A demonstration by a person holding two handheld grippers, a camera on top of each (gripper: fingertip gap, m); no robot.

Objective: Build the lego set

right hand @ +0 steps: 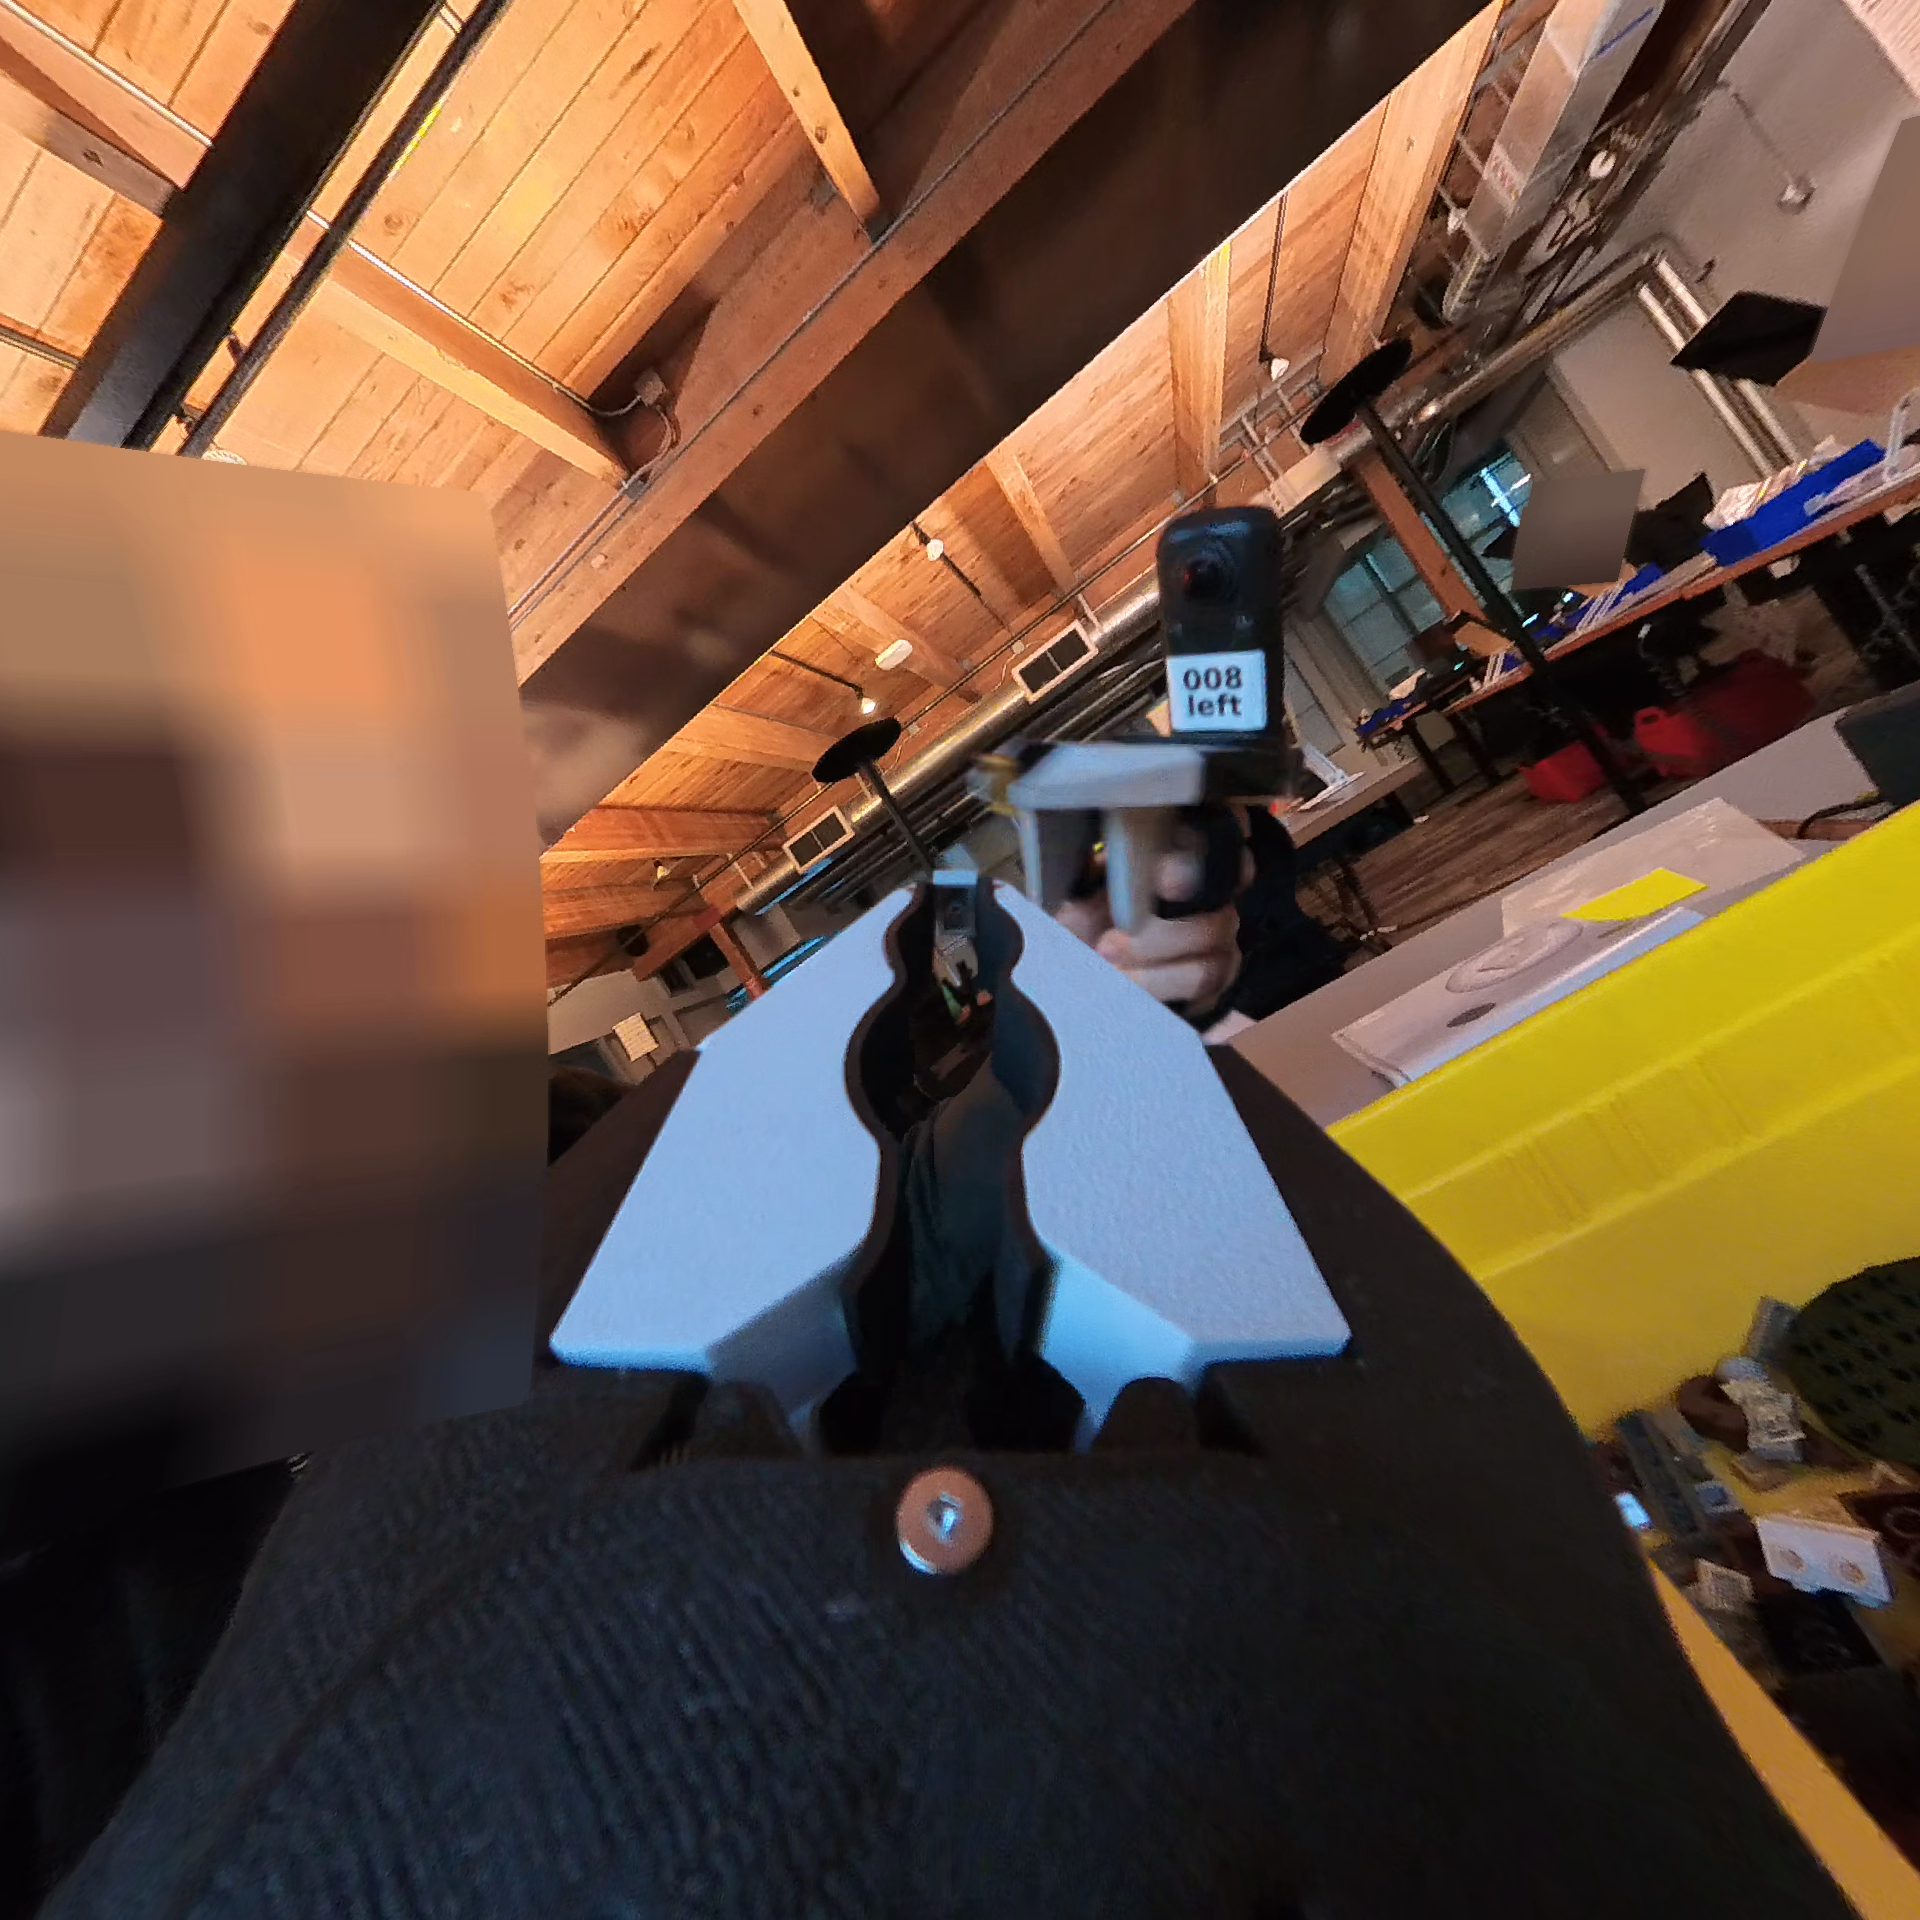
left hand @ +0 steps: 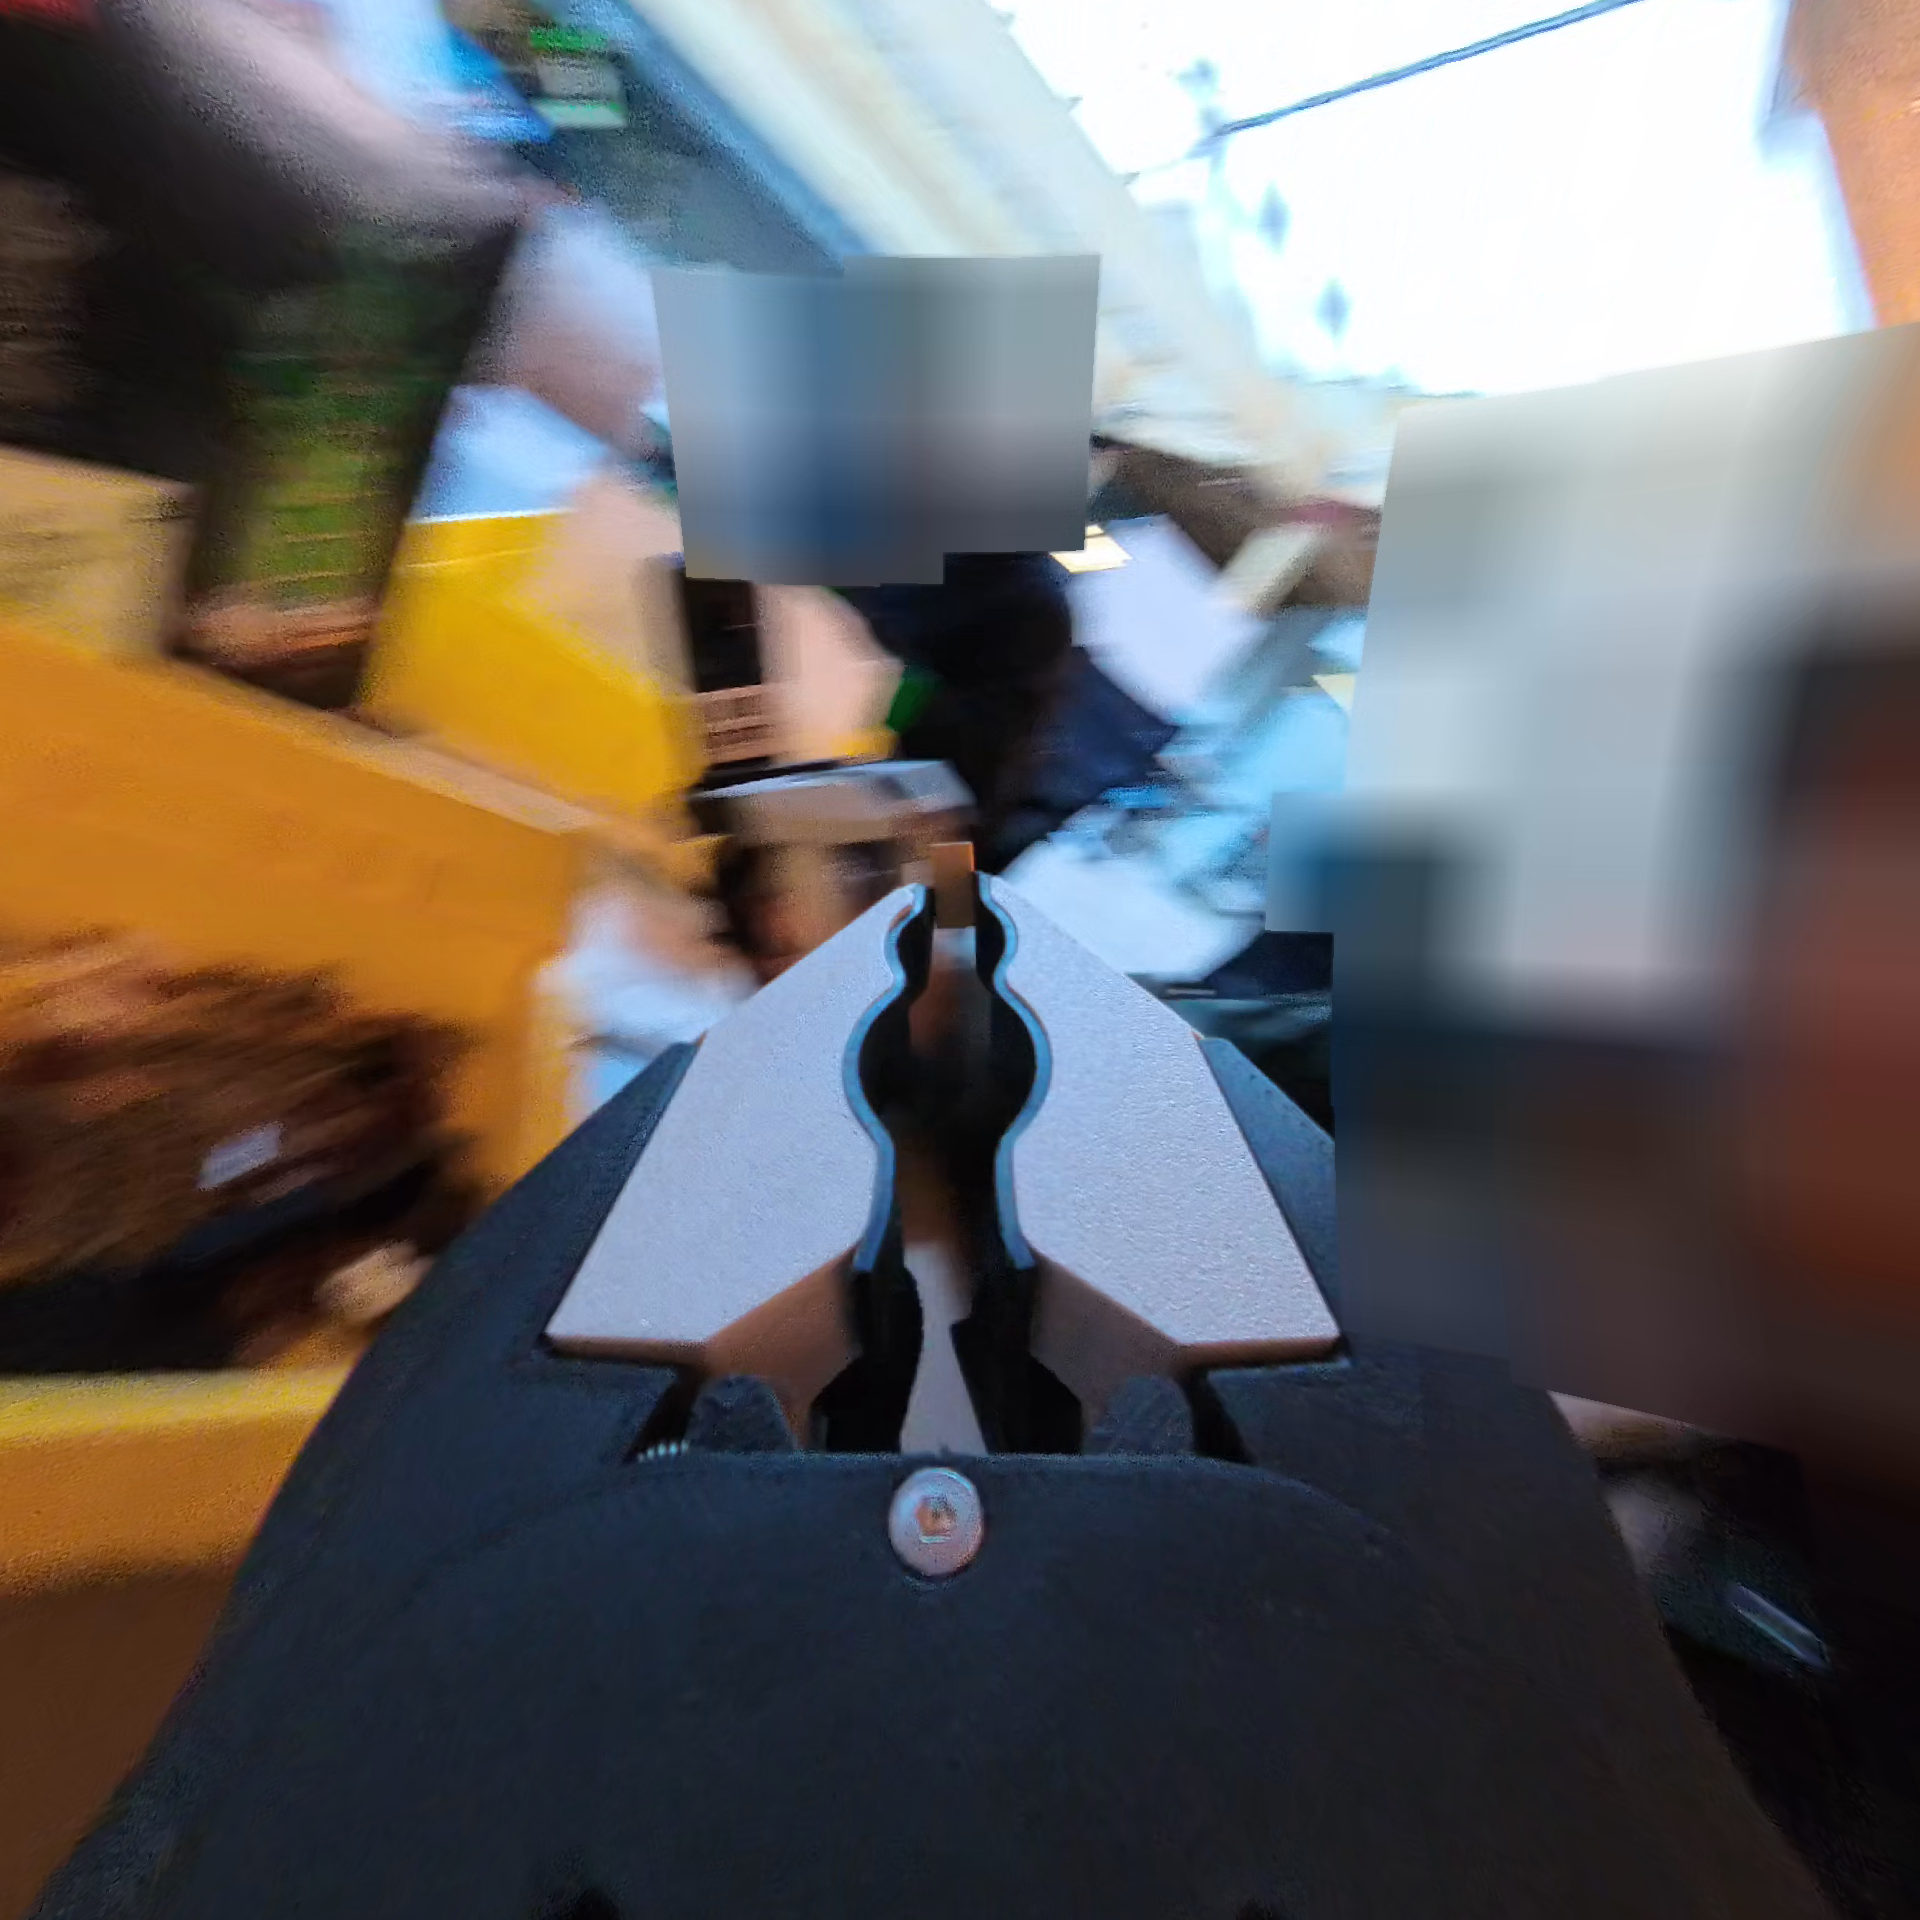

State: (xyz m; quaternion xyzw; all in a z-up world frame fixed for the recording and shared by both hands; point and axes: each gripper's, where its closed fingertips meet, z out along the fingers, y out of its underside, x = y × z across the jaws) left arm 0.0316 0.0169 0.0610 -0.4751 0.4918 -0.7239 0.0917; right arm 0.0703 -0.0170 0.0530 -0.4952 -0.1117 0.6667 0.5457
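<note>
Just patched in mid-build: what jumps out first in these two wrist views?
In the right wrist view, the left gripper is raised in the air ahead against the wooden ceiling, a hand on its grip. The yellow bin fills the lower right, loose lego pieces inside. Both grippers pinch small pieces: right gripper, tan piece.

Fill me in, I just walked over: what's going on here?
A person holds two handheld grippers raised in the air. The left gripper pinches a small tan piece at its tips; the right gripper grips a small grey piece. Loose lego parts lie in a yellow bin below, so building is mid-way.
</note>
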